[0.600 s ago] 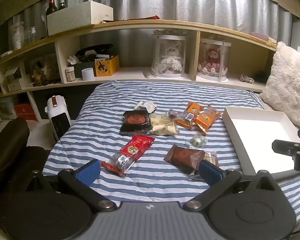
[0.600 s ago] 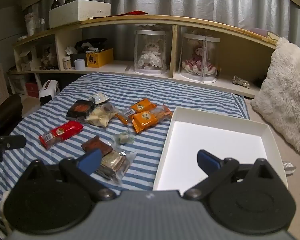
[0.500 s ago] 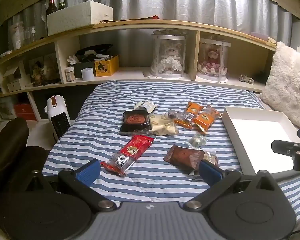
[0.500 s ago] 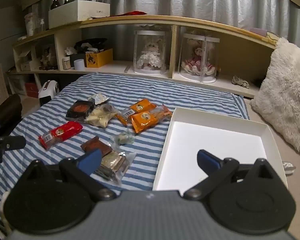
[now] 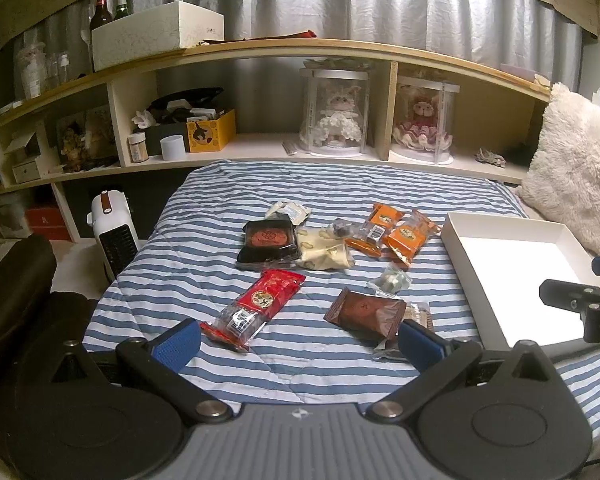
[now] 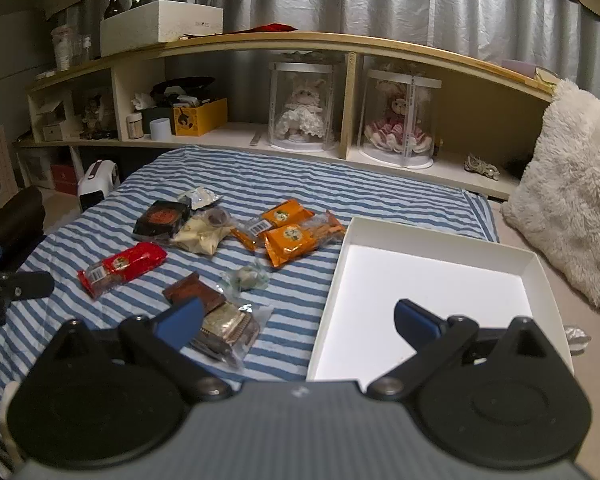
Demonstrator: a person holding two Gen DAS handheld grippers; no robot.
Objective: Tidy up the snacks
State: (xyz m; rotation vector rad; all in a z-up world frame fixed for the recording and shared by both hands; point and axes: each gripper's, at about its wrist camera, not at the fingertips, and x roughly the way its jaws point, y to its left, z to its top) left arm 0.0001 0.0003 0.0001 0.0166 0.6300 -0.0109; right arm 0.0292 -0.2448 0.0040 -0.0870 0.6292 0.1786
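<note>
Nothing has shifted in the last half second: both grippers hover where they were, and every snack lies as it did on the striped bed point(image 5: 228, 184). The task has therefore not really begun; no packet has been lifted and the white box point(image 6: 540, 276) is empty.

The left gripper point(image 5: 298, 340) has its fingers spread wide with nothing between them, above the near edge of the bed. The right gripper point(image 6: 300, 316) is likewise wide open and holds nothing; its right finger hangs over the box and its left finger over the clear-wrapped biscuit packet point(image 6: 230, 326).

From the left wrist view, the snacks spread around the middle of the bed. The red packet point(image 5: 256, 302) lies at about 11 o'clock of the left gripper, closest to its left finger. The brown packet point(image 5: 366, 312) sits at about 1 o'clock, just beside the right finger. Farther off at 12 o'clock are the black tray pack point(image 5: 268, 242) and the cream packet point(image 5: 324, 250), touching each other. The two orange packets point(image 5: 398, 232) lie toward 1 o'clock, near the box's far corner. A small green sweet point(image 5: 392, 280) rests between the brown packet and the orange ones.

By my judgement, the pause means a first pick is yet to be chosen; the red or brown packet looks easiest to reach.
</note>
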